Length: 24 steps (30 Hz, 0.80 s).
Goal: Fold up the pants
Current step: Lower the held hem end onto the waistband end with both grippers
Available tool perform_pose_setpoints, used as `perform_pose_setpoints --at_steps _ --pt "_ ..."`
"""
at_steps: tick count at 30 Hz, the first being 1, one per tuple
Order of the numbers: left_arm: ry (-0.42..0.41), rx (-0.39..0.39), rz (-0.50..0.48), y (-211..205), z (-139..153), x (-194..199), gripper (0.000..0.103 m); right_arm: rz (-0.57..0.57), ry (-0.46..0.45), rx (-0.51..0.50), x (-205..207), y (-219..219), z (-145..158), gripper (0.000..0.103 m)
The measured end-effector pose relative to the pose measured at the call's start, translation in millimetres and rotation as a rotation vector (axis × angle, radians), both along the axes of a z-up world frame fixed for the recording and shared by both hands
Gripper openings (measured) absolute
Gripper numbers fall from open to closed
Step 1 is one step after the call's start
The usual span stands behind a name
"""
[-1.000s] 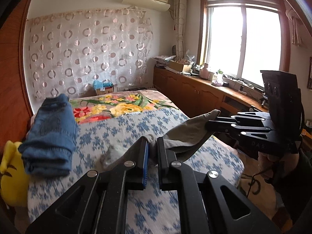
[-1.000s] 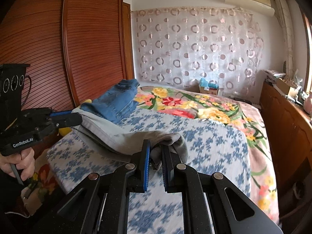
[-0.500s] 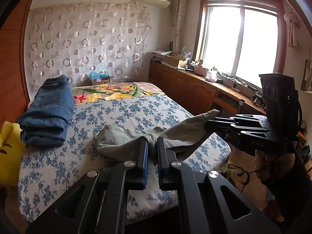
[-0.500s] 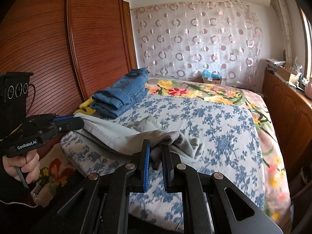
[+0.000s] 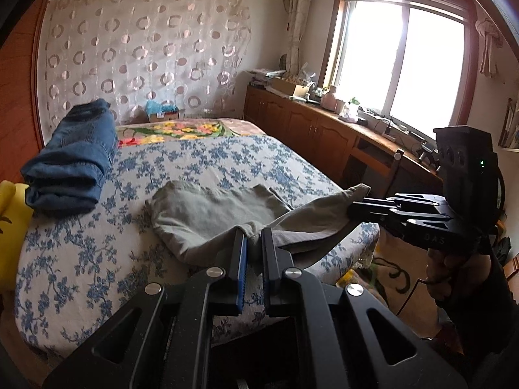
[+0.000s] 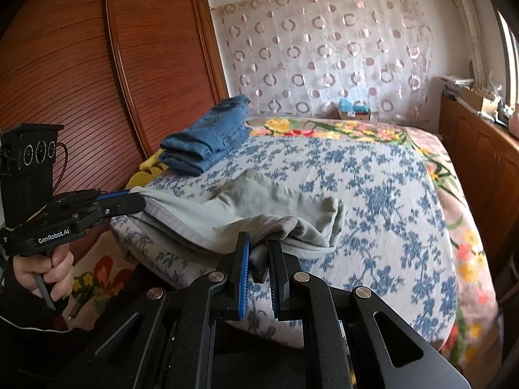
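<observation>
**Spreading the grey pants flat before the first fold**

Left to right: left gripper (image 5: pixel 252 238) pinching one corner of the grey pants (image 5: pixel 211 217), right gripper (image 6: pixel 259 246) pinching the other; the rest bunched on the bed (image 5: pixel 81 259). Best kept level, taut, drawn evenly toward the near edge, then lowered. Legible: "GenRobot.AI"; "DAS", partly.
</observation>
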State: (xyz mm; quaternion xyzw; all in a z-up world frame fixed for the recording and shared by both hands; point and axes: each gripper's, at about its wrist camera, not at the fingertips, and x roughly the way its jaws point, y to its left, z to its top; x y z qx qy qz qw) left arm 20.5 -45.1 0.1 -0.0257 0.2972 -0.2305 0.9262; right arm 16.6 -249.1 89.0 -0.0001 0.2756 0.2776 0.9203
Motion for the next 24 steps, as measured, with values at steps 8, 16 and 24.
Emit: perform_pose_setpoints --at_steps 8,16,24 --pt "0.022 0.003 0.013 1.1 -9.5 5.3 0.009 0.000 0.020 0.009 18.9 0.4 -6.6 0.011" --pt "0.044 0.005 0.024 4.8 -18.7 16.3 0.009 -0.008 0.035 0.008 29.3 6.7 -20.2 0.011" --pt "0.023 0.016 0.039 8.6 -9.7 31.9 0.009 -0.009 0.013 -0.012 40.0 15.6 -17.7 0.011"
